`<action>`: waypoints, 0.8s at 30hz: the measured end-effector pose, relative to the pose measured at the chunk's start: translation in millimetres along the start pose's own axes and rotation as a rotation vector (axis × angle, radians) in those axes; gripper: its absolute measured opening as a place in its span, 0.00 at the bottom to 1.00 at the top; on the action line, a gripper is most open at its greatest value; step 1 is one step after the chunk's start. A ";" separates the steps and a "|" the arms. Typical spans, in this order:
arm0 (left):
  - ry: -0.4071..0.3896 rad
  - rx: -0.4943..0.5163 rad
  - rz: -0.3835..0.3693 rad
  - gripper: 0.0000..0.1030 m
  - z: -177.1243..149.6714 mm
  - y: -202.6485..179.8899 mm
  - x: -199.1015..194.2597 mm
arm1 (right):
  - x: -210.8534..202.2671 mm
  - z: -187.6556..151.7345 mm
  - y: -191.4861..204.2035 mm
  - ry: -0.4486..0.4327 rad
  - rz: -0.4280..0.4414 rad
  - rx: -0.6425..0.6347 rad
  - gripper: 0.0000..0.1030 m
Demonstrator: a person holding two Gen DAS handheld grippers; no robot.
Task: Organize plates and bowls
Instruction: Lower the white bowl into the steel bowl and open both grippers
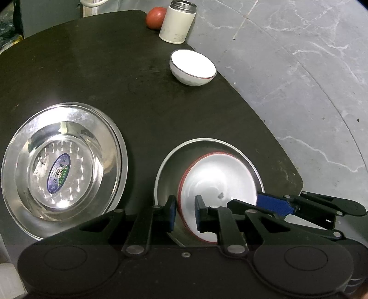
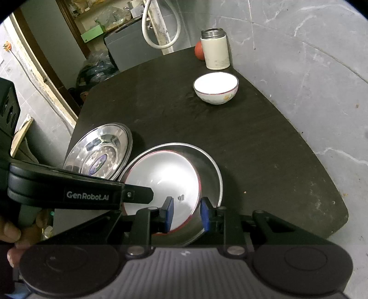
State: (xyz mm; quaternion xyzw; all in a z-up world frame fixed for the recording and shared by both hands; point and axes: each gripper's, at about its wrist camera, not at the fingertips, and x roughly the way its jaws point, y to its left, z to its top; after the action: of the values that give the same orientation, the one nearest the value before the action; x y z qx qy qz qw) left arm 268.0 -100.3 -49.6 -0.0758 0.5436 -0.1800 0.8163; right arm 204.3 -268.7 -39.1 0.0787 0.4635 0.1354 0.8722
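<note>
A white bowl with a red rim (image 1: 218, 179) (image 2: 161, 179) lies tilted inside a shallow steel dish (image 1: 168, 174) (image 2: 212, 174) near the table's front edge. My left gripper (image 1: 185, 214) straddles the bowl's near-left rim. White shows between the rim and the inner pad, so the jaws stand slightly apart. My right gripper (image 2: 186, 215) (image 1: 245, 199) straddles the bowl's right rim, one pad inside the bowl and one over the dish's wall, with a gap on both sides. A second white bowl (image 1: 193, 66) (image 2: 216, 87) stands alone further back.
Stacked steel plates (image 1: 64, 165) (image 2: 99, 149) lie left of the dish. A cream flask (image 1: 177, 23) (image 2: 215, 50) and a red fruit (image 1: 155, 17) (image 2: 199, 50) stand at the far edge of the dark table (image 1: 138, 103). Grey marble floor lies beyond the table's right edge.
</note>
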 end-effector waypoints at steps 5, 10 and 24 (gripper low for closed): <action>-0.004 -0.009 0.005 0.20 -0.5 1.0 -2.3 | -0.9 -0.1 -0.7 -0.003 0.002 0.000 0.29; -0.021 -0.013 0.007 0.22 -0.3 0.2 -7.1 | -2.7 -0.9 -0.8 -0.013 0.004 0.000 0.33; -0.078 -0.027 0.006 0.31 2.5 1.8 -28.0 | -14.7 2.4 -3.6 -0.063 0.004 0.002 0.37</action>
State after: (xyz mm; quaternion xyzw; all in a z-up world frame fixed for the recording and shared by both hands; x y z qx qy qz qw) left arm 261.0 -88.3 -25.1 -0.0920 0.5139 -0.1669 0.8364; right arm 199.1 -276.7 -27.2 0.0845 0.4358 0.1342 0.8860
